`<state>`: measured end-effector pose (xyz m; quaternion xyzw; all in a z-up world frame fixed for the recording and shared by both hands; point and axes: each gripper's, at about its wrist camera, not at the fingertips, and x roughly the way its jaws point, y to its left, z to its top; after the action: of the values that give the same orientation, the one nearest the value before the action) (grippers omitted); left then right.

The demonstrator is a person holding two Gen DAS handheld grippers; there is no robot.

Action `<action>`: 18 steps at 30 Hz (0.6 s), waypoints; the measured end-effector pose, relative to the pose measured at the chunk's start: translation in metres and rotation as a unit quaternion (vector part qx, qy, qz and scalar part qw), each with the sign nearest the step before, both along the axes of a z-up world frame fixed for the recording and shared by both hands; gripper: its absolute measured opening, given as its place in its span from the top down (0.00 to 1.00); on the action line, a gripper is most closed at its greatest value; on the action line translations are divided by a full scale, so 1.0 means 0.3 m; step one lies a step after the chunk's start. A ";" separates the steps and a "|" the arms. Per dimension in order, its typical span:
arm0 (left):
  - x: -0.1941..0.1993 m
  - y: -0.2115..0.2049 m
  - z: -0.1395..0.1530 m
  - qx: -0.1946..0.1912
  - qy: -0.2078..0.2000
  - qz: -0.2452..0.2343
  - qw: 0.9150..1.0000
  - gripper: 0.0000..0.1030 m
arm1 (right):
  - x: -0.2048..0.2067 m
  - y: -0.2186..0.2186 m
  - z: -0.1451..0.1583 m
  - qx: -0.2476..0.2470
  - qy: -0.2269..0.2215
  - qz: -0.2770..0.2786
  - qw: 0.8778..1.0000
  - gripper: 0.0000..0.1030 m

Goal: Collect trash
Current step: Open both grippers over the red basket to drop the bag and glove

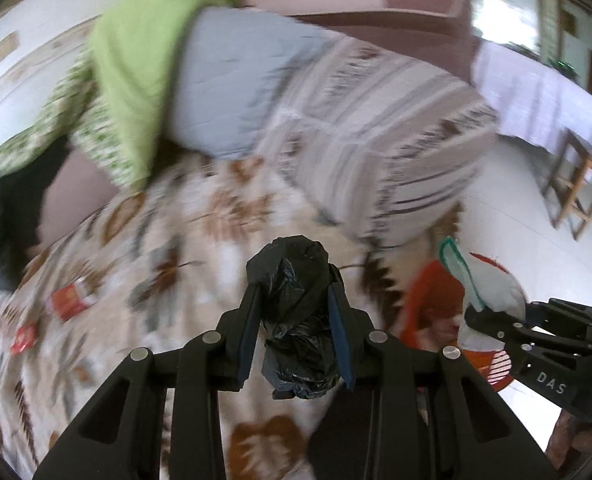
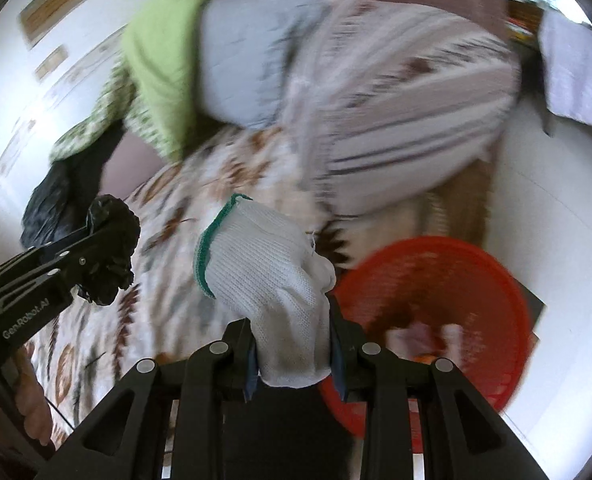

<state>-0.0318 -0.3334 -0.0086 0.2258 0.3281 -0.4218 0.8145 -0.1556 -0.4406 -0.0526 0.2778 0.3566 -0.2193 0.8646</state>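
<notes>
My left gripper is shut on a crumpled black plastic bag and hangs over the patterned bedspread. In the right wrist view that bag shows at the left, in the left gripper. My right gripper is shut on a white knitted glove with a green cuff, beside a red round basket on the floor. The left wrist view shows the glove, the right gripper and the basket at the right. Two red wrappers lie on the bedspread at the left.
A rolled striped quilt, a pale blue pillow and a green cloth are piled at the bed's far side. A dark garment lies at the left. White floor, a wooden stool and a cloth-covered table are at the right.
</notes>
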 end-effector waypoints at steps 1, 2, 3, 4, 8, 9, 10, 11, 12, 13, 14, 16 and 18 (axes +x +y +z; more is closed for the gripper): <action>-0.014 -0.033 -0.006 0.002 0.001 -0.011 1.000 0.69 | -0.033 -0.032 -0.009 0.003 0.002 -0.016 1.000 0.71; -0.035 -0.079 -0.015 0.006 0.003 -0.027 1.000 0.69 | -0.056 -0.054 -0.016 0.005 0.004 -0.027 1.000 0.71; -0.052 -0.119 -0.024 0.009 0.007 -0.042 0.999 0.69 | -0.092 -0.088 -0.027 0.009 0.007 -0.044 0.999 0.71; -0.066 -0.146 -0.032 0.011 0.013 -0.053 0.998 0.69 | -0.112 -0.106 -0.035 0.012 0.009 -0.054 0.998 0.71; -0.133 -0.266 -0.087 0.022 0.047 -0.107 0.993 0.67 | -0.200 -0.189 -0.070 0.026 0.018 -0.091 0.995 0.69; -0.146 -0.290 -0.103 0.022 0.058 -0.121 0.991 0.66 | -0.213 -0.202 -0.079 0.031 0.019 -0.096 0.995 0.67; -0.160 -0.307 -0.118 0.024 0.064 -0.129 0.989 0.61 | -0.222 -0.213 -0.087 0.036 0.020 -0.101 0.994 0.64; -0.168 -0.321 -0.131 0.025 0.067 -0.132 0.989 0.49 | -0.233 -0.227 -0.097 0.043 0.019 -0.109 0.993 0.58; -0.172 -0.333 -0.141 0.024 0.070 -0.133 0.988 0.42 | -0.245 -0.239 -0.107 0.048 0.019 -0.115 0.992 0.54; -0.172 -0.338 -0.147 0.023 0.072 -0.131 0.988 0.35 | -0.250 -0.247 -0.113 0.052 0.018 -0.119 0.991 0.47; -0.166 -0.338 -0.151 0.020 0.078 -0.128 0.989 0.34 | -0.251 -0.249 -0.116 0.054 0.017 -0.122 0.991 0.44; -0.151 -0.332 -0.152 0.018 0.090 -0.124 0.988 0.34 | -0.247 -0.253 -0.119 0.056 0.018 -0.127 0.990 0.43; -0.129 -0.312 -0.148 0.016 0.090 -0.112 0.990 0.34 | -0.237 -0.255 -0.118 0.056 0.019 -0.127 0.990 0.43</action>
<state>-0.0706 -0.4269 -0.0529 0.2354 0.3791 -0.5238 0.7256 -0.2266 -0.5170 -0.0881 0.3646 0.3468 -0.3126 0.8056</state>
